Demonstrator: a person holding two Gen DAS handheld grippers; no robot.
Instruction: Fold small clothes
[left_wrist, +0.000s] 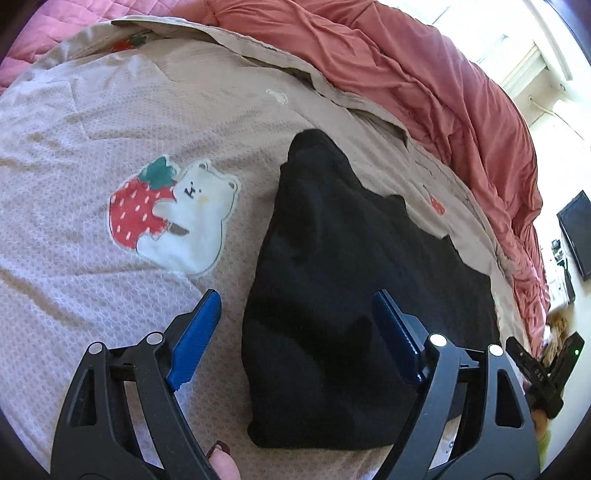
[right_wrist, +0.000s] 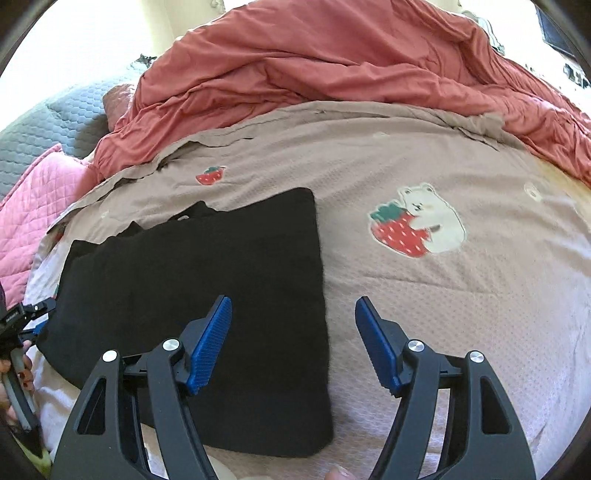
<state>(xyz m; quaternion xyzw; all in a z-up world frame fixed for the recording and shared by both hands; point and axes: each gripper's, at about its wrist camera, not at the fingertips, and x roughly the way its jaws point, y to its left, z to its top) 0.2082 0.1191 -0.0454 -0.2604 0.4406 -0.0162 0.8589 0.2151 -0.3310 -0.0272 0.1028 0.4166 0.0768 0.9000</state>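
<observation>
Left wrist cam: my left gripper (left_wrist: 295, 332) hangs wide open, holding nothing, over the near end of the folded black garment (left_wrist: 343, 280), which runs lengthwise away from me on the beige bear blanket (left_wrist: 92, 129). Right wrist cam: right gripper (right_wrist: 293, 343) also gaping wide, straddling the garment's right edge; rumpled red duvet (right_wrist: 314, 62) behind.

Daylight is entering from a window (left_wrist: 517, 48) at upper right, overexposing that area to white. Fisheye distortion is bending the bedspread (left_wrist: 92, 122) toward dark vignetted corners. The black garment (right_wrist: 192, 280) is losing fold detail; shadows are remaining soft.
</observation>
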